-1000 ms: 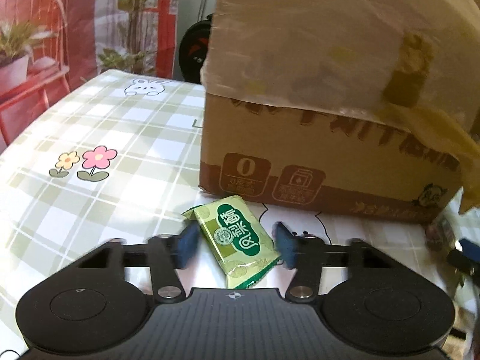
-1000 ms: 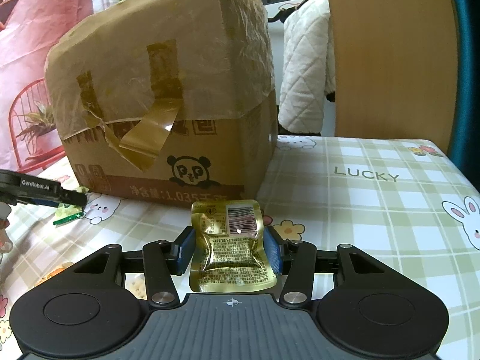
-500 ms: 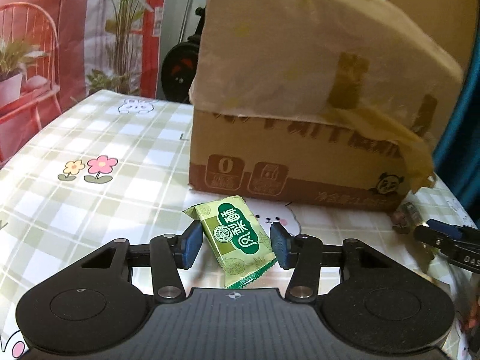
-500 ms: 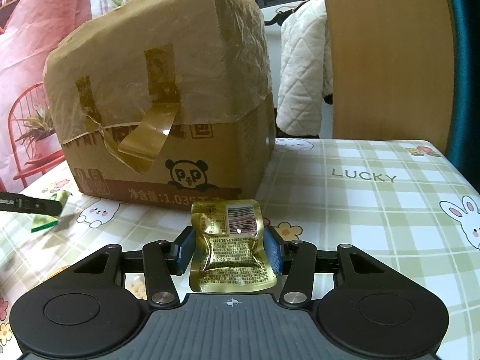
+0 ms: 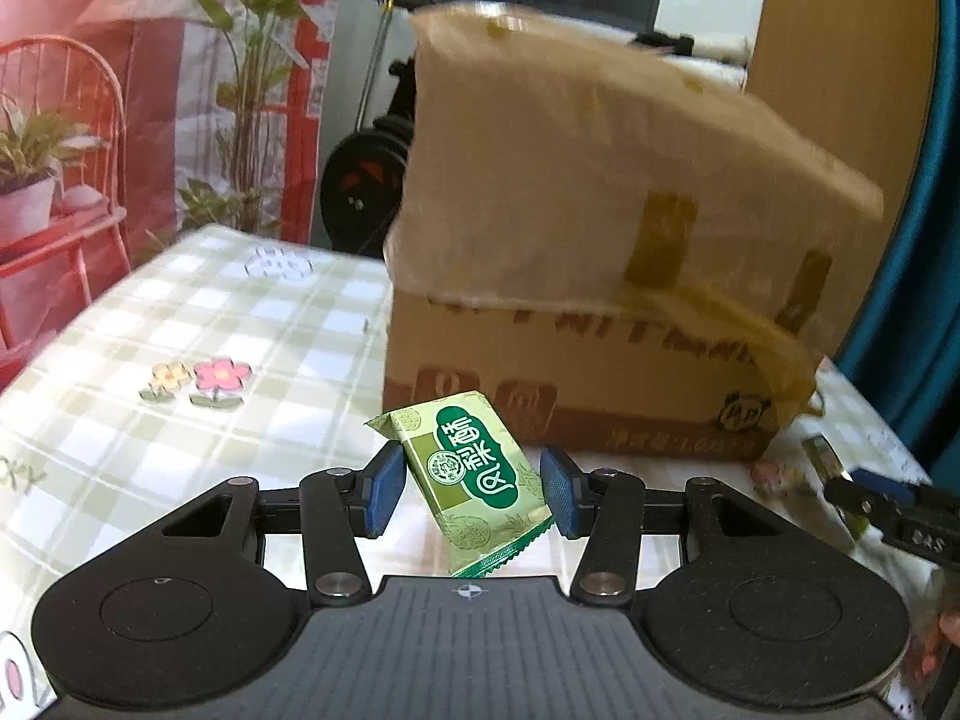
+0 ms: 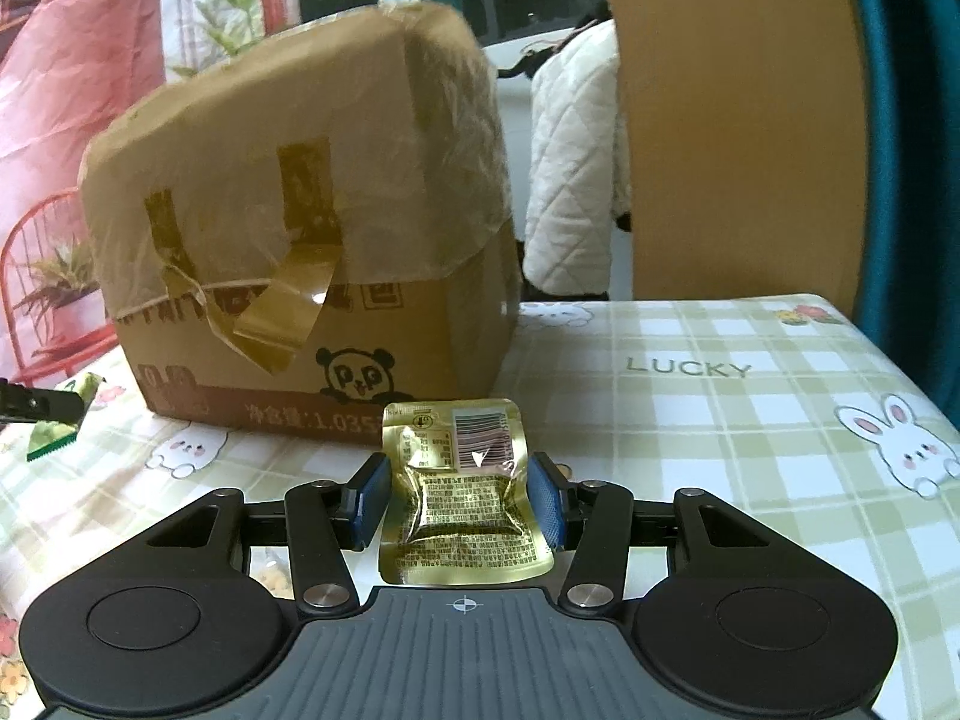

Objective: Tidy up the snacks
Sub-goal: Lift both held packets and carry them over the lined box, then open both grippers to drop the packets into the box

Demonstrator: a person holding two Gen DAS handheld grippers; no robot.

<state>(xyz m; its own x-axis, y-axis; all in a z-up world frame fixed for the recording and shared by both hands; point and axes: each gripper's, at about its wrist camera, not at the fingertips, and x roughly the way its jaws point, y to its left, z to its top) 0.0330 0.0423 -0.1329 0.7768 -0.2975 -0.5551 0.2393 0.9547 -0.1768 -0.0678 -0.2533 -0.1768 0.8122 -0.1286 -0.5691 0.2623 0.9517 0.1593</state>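
A green snack packet (image 5: 474,480) hangs tilted between the blue pads of my left gripper (image 5: 471,495), which is shut on it just above the tablecloth. A gold foil packet (image 6: 462,498) with a barcode sits in my right gripper (image 6: 459,501), whose pads are shut on its sides. A taped cardboard box (image 5: 600,300) with a plastic-wrapped top stands right behind both packets, also seen in the right wrist view (image 6: 312,240). The left gripper's tip with the green packet (image 6: 57,435) shows at the far left of the right wrist view. The right gripper (image 5: 888,510) shows at the right edge of the left wrist view.
The table (image 6: 720,420) wears a green checked cloth with rabbits, flowers and the word LUCKY. A red chair with potted plants (image 5: 54,192) stands off its left side. Behind are a white quilted jacket (image 6: 570,180), a wooden panel (image 6: 732,120) and a blue curtain (image 5: 918,240).
My left gripper closed on the green packet, lifted it off the cloth and drew back from the box. The right gripper kept its hold on the gold packet and hardly moved.
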